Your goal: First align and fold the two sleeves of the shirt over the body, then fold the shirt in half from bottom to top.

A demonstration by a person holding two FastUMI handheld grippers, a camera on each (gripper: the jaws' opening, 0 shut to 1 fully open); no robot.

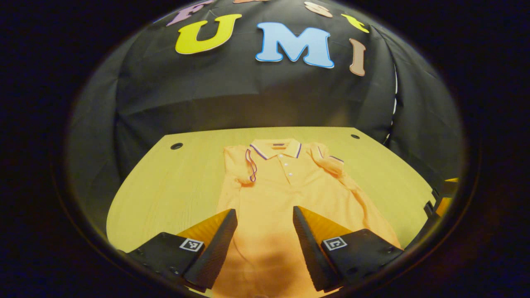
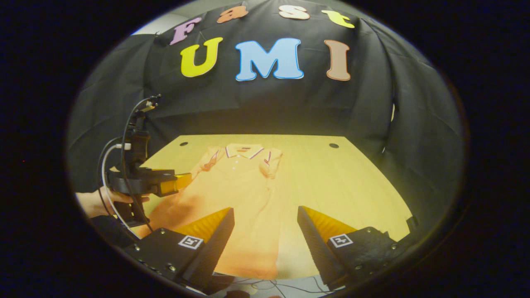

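An orange polo shirt (image 1: 285,194) lies flat on the wooden table (image 1: 178,186), collar at the far end, both short sleeves folded in over the body. My left gripper (image 1: 265,215) hovers open above the shirt's lower half, nothing between its fingers. In the right gripper view the shirt (image 2: 240,194) lies left of centre, and my right gripper (image 2: 265,215) stands open over its lower right hem area near the table's front edge. The left gripper (image 2: 178,182) shows there too, held by a hand (image 2: 93,203), above the shirt's left side.
The table has two round cable holes at its far corners (image 1: 177,145) (image 1: 355,136). The table (image 2: 352,186) is bare wood right of the shirt. Black cloth walls stand behind and at both sides. Cables (image 2: 269,285) hang below the front edge.
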